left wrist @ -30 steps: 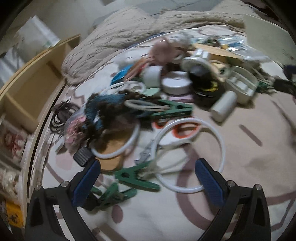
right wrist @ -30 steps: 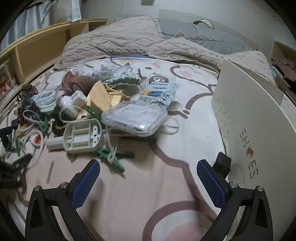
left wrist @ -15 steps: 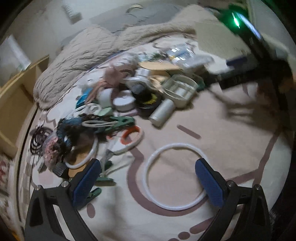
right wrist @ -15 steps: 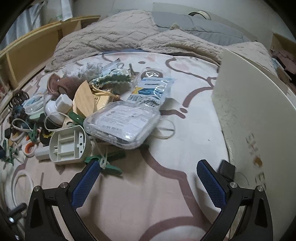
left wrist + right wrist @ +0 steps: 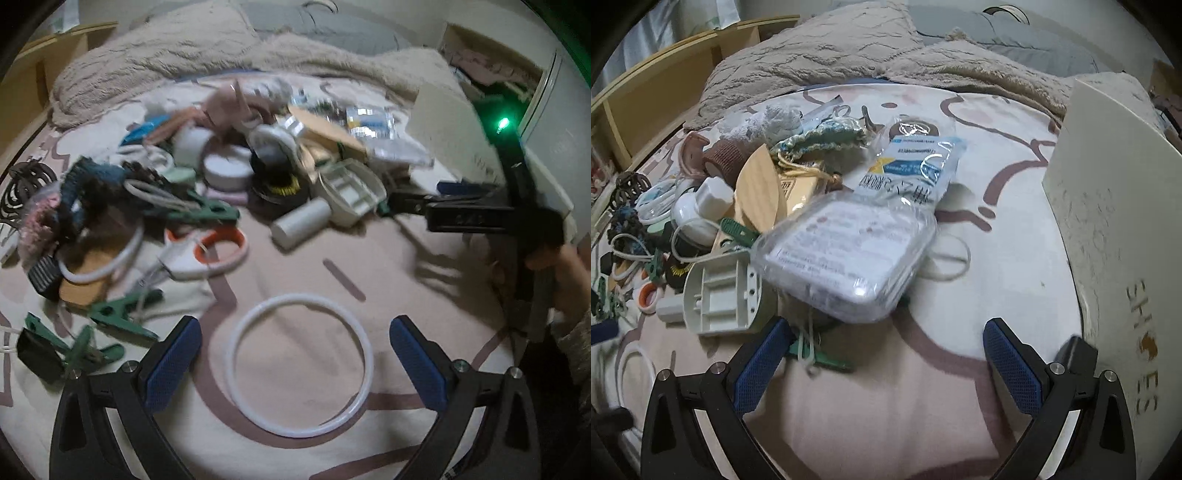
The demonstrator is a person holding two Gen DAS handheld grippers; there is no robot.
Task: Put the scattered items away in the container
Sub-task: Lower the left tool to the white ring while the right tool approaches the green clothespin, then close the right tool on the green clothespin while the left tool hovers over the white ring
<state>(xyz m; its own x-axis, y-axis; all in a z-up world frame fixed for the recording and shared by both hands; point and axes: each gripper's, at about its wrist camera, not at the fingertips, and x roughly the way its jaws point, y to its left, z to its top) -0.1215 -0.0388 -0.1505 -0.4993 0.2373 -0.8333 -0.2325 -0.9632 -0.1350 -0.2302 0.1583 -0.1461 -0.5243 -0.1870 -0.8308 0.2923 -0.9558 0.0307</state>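
The left gripper [image 5: 295, 363] is standing wide open over the patterned bed sheet [image 5: 388, 266], its blue-padded fingers [image 5: 173, 363] flanking a white plastic ring [image 5: 301, 363] that is lying flat on the sheet; neither pad is touching the ring and nothing is being held. Beyond it the clutter is lying in a heap: green clothes pegs [image 5: 122, 319], scissors with orange-lined handles [image 5: 205, 251], a white cylinder [image 5: 301, 223], and a grey plastic tray part [image 5: 351, 192]. The right gripper [image 5: 886, 363] is likewise standing wide open and holding nothing; in the left wrist view it is appearing at the right edge, gripped by the person's hand [image 5: 561, 273]. Its left finger [image 5: 761, 363] is overlapping a green peg with white cord [image 5: 812, 354] in the picture, though contact cannot be confirmed. Ahead of its fingers a clear-wrapped white packet [image 5: 846, 254] is resting tilted on the heap, beside the grey tray part [image 5: 720, 295]. The container, a cream box lettered "SHOES" [image 5: 1108, 229], is standing at the right of the sheet, apart from the heap, with a black clip [image 5: 1075, 354] against its near wall.
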